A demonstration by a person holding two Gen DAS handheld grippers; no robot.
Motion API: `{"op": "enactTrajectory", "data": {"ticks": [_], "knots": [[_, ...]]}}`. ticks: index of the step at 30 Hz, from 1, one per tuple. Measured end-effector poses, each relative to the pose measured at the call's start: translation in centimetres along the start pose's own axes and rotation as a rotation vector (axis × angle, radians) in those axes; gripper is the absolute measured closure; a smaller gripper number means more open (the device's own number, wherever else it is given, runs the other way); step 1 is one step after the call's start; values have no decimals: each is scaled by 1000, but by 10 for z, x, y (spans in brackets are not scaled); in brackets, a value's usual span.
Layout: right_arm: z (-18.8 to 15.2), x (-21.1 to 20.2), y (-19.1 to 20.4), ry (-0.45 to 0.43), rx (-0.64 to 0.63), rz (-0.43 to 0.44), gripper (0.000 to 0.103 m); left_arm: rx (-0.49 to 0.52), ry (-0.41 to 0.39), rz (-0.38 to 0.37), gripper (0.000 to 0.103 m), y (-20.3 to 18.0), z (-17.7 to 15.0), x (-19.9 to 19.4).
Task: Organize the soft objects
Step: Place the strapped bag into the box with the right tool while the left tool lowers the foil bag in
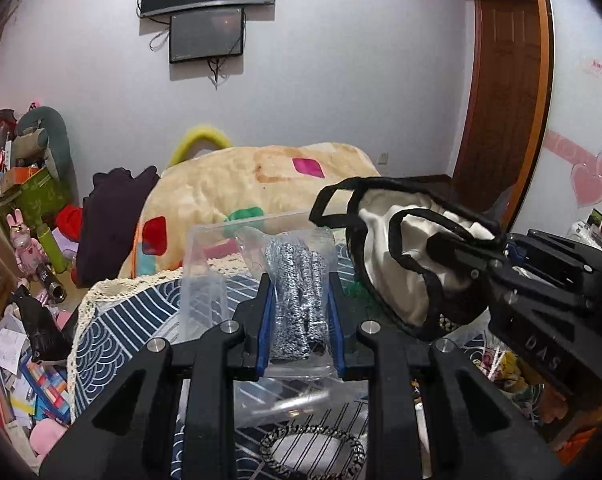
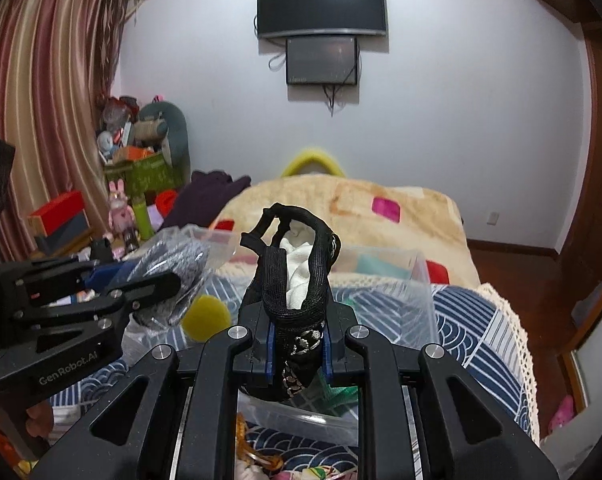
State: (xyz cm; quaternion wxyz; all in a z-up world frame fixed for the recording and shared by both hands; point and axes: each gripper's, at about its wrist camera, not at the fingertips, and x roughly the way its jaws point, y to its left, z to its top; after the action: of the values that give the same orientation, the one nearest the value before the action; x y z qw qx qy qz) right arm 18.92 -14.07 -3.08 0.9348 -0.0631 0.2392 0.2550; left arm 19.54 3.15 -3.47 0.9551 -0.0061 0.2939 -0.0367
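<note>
My left gripper (image 1: 299, 300) is shut on a clear plastic bag of speckled grey knit fabric (image 1: 297, 296), held above the blue patterned cloth. It also shows in the right wrist view (image 2: 173, 268). My right gripper (image 2: 297, 340) is shut on a black-trimmed white fabric bag (image 2: 297, 276), held up over a clear plastic bin (image 2: 417, 280). In the left wrist view the fabric bag (image 1: 401, 248) hangs at the right with the right gripper (image 1: 481, 256) clamped on its rim. The clear plastic bin (image 1: 205, 276) stands behind the knit bag.
A blue wave-patterned cloth (image 2: 473, 320) with lace edge covers the surface. A cream blanket (image 1: 261, 184) lies beyond. A yellow round pad (image 2: 205, 318), a black-and-white braided ring (image 1: 313, 452) and cluttered toys (image 1: 29, 248) at left. Wooden door (image 1: 505, 92) at right.
</note>
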Motion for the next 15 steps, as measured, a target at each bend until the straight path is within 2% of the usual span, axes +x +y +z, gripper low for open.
{"op": "enactTrajectory", "data": {"ticks": [7,15], "knots": [[-7,14,-1,82,-9,6,88,34,56,-10,79,-11,-2,20],[-6,15,-4,123,-6,9,84,43,94,-18,79,-16,-6,23]]}}
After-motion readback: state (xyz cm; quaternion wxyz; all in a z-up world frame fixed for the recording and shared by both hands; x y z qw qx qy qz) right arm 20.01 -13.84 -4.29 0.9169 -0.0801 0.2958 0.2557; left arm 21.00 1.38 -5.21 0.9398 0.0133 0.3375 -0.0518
